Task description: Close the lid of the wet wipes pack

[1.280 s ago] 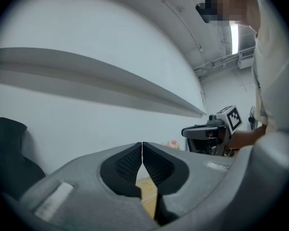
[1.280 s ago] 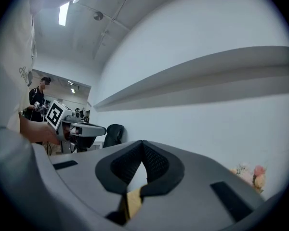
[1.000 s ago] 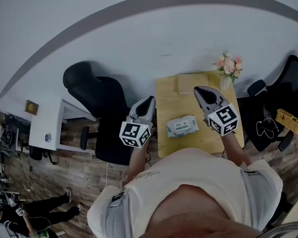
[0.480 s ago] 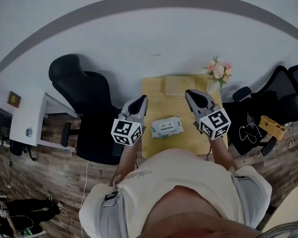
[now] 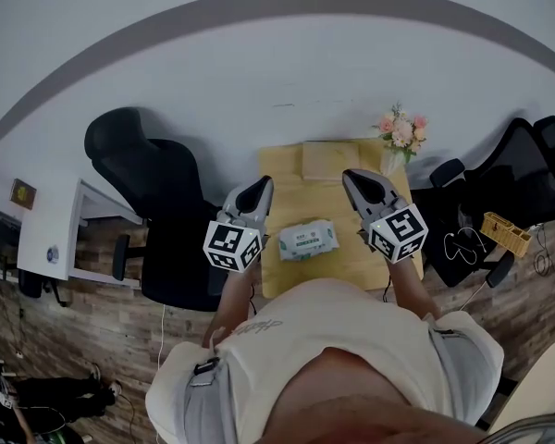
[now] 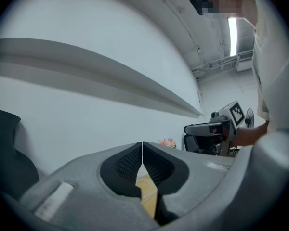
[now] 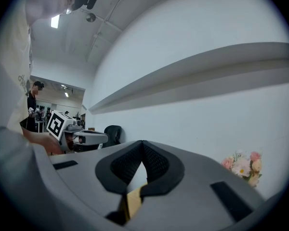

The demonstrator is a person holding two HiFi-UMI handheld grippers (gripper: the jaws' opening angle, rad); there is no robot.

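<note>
We hold the left gripper (image 6: 142, 150) with its jaws pressed together at the tips and nothing between them. Through the narrow gap lower down, only the yellow wooden table (image 5: 351, 259) shows. The right gripper (image 7: 142, 148) is likewise closed and empty, its tips touching.

In the head view both grippers hang just below the middle of the frame, pointing toward the white wall. The left one is about at the table's left edge and the right one is over its right part. The wet wipes pack (image 5: 308, 240) lies flat on the table between them, near the centre of the frame, touching neither gripper. We cannot tell from this height whether its lid is up or down.

A pale flat board (image 5: 330, 158) lies at the table's far edge, and a vase of pink flowers (image 5: 400, 129) stands at its far right corner. A black office chair (image 5: 153, 178) stands left of the table, with a white desk (image 5: 51, 239) at the frame's left edge.
</note>
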